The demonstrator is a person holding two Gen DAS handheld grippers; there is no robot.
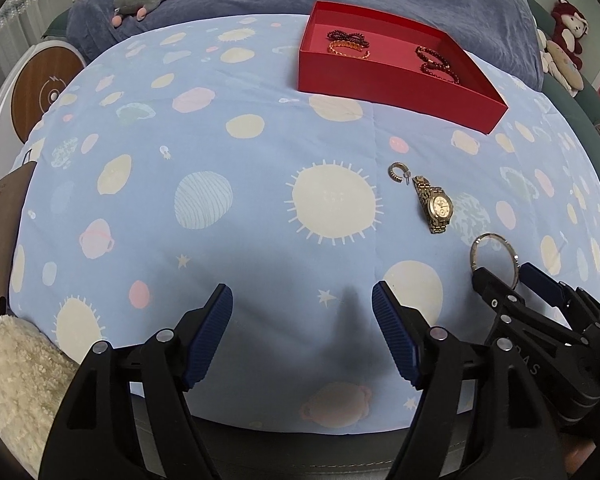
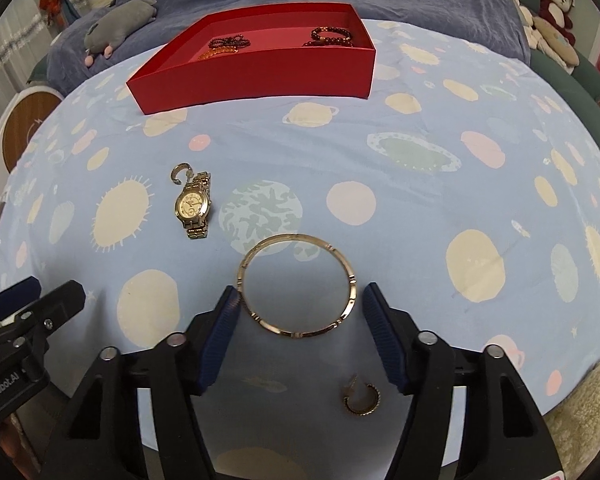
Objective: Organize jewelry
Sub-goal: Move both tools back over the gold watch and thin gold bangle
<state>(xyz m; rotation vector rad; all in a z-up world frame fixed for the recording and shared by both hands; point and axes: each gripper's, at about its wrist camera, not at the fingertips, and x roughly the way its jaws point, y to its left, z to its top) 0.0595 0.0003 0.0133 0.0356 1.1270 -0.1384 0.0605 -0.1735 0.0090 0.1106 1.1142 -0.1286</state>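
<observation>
Straddling gold bangle (image 2: 297, 286), right gripper (image 2: 298, 312) jaws apart, unclamped. Left gripper (image 1: 302, 316) apart, empty. Bangle judged rigid, light, slippery; rim best pinched across.

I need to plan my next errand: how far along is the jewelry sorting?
Partly done. Three beaded bracelets already lie in the red cardboard box. The right claw straddles the thin gold bangle, not yet gripping it. The left claw is open and empty. Left on the bedspread: the gold wristwatch and two small hoop earrings.
</observation>
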